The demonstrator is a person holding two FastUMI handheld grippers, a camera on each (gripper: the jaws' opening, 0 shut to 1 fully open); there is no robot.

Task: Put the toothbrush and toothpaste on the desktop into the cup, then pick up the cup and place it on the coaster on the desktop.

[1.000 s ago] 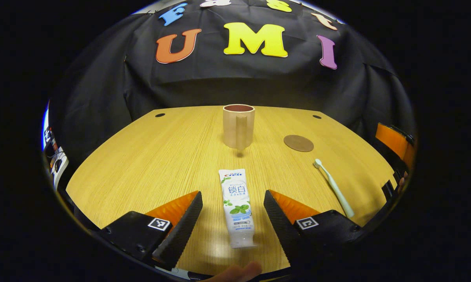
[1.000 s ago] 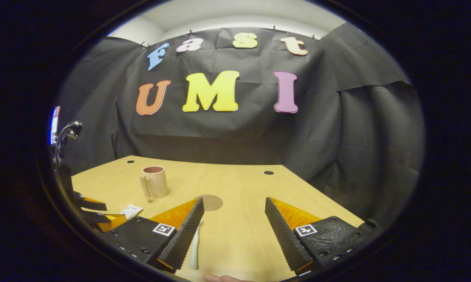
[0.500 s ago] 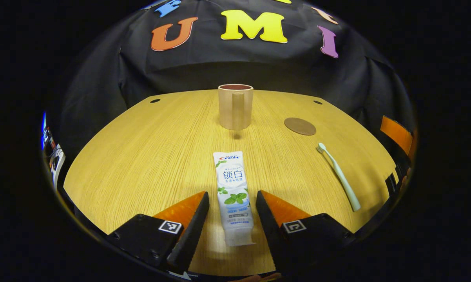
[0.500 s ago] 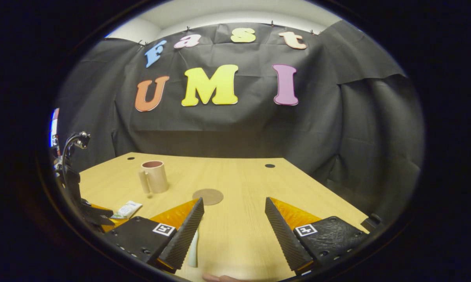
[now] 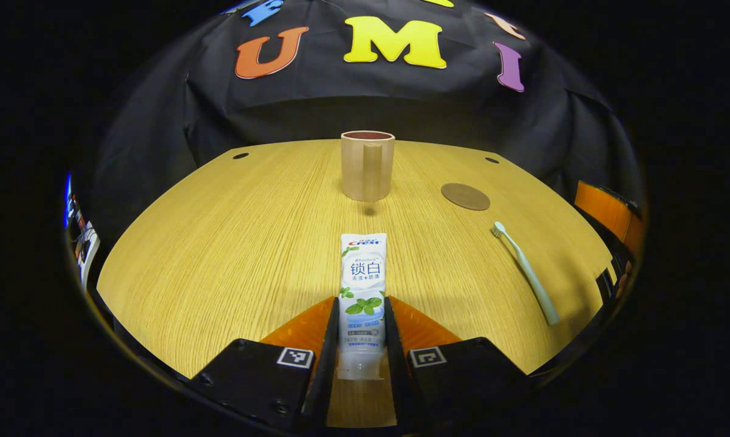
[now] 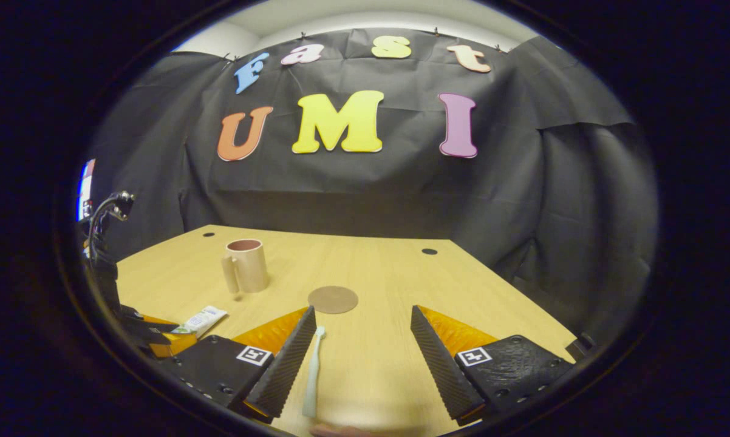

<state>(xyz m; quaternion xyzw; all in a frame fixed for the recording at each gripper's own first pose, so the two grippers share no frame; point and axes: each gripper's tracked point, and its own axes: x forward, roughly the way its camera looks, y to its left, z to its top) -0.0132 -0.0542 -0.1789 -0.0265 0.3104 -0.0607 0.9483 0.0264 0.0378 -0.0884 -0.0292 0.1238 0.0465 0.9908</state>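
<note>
A white toothpaste tube [image 5: 362, 291] lies on the wooden desktop [image 5: 237, 243], cap end toward me. My left gripper [image 5: 360, 352] is shut on its lower half, a finger pressed on each side. Beyond it stands a beige cup [image 5: 367, 165] with its handle facing me. A round brown coaster [image 5: 465, 196] lies to its right, and a pale toothbrush [image 5: 526, 272] lies nearer, bristles toward the coaster. In the right gripper view, my right gripper [image 6: 362, 352] is open above the desktop [image 6: 377, 358], with the toothbrush [image 6: 312, 371] beside its left finger. The cup [image 6: 246, 265], coaster [image 6: 333, 299] and toothpaste [image 6: 200, 320] lie to the left.
The left gripper [image 6: 143, 334] shows at the far left of the right gripper view, holding the tube. Small dark holes [image 5: 240, 156] mark the desktop's far corners. Black cloth walls the booth close behind the desk. The desk edge runs near on the right.
My left gripper's fingers closed from wide apart onto the toothpaste tube. The right gripper shifted, so the toothbrush now shows more fully beside its left finger.
</note>
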